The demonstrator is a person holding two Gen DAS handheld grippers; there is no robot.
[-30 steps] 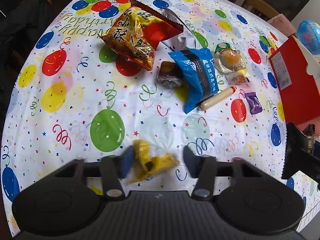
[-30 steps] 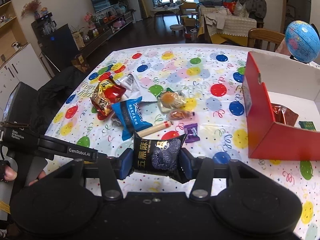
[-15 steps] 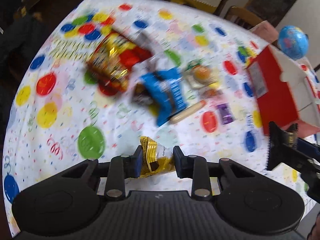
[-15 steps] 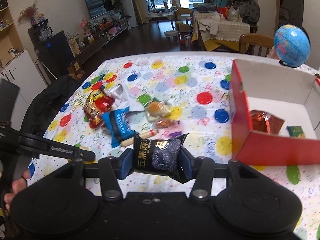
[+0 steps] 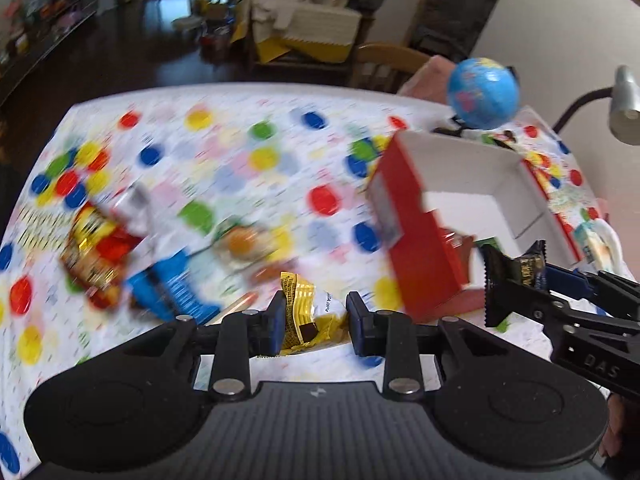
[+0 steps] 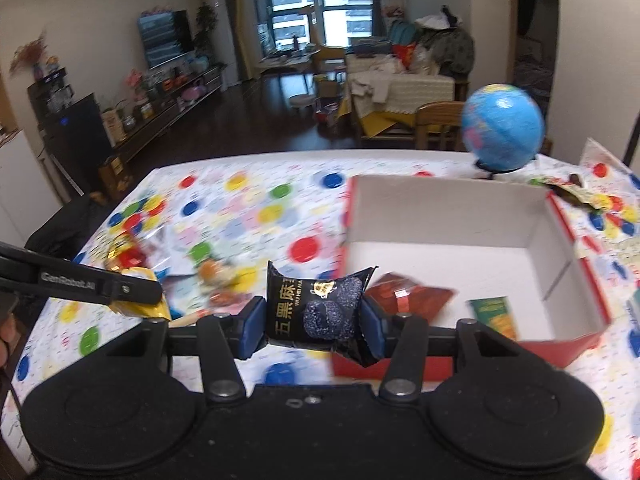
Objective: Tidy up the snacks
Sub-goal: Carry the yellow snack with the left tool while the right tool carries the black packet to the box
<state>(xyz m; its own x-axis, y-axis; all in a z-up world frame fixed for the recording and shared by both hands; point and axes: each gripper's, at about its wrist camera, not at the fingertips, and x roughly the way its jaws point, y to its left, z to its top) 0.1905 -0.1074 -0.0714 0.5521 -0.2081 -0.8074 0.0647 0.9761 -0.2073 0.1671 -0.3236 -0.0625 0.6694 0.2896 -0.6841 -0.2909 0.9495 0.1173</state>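
Your left gripper (image 5: 314, 322), lettered "GenRobot.AI", pinches a crinkled yellow foil snack packet (image 5: 306, 314). Your right gripper (image 6: 314, 320) pinches a black sesame-cake wrapper (image 6: 316, 308) reading "五黑麻", at the near-left corner of the open red cardboard box (image 6: 460, 356); white floor mostly bare.

In the left wrist view the tablecloth (image 5: 248, 168) and the snacks at nine o'clock, a red bag (image 5: 98, 256) and a blue packet (image 5: 176, 288), are smeared by motion blur; their print is unreadable. The box (image 6: 560, 240) hides part of a red pouch (image 6: 408, 296). The frame's right edge cuts off the lamp (image 5: 622, 108).
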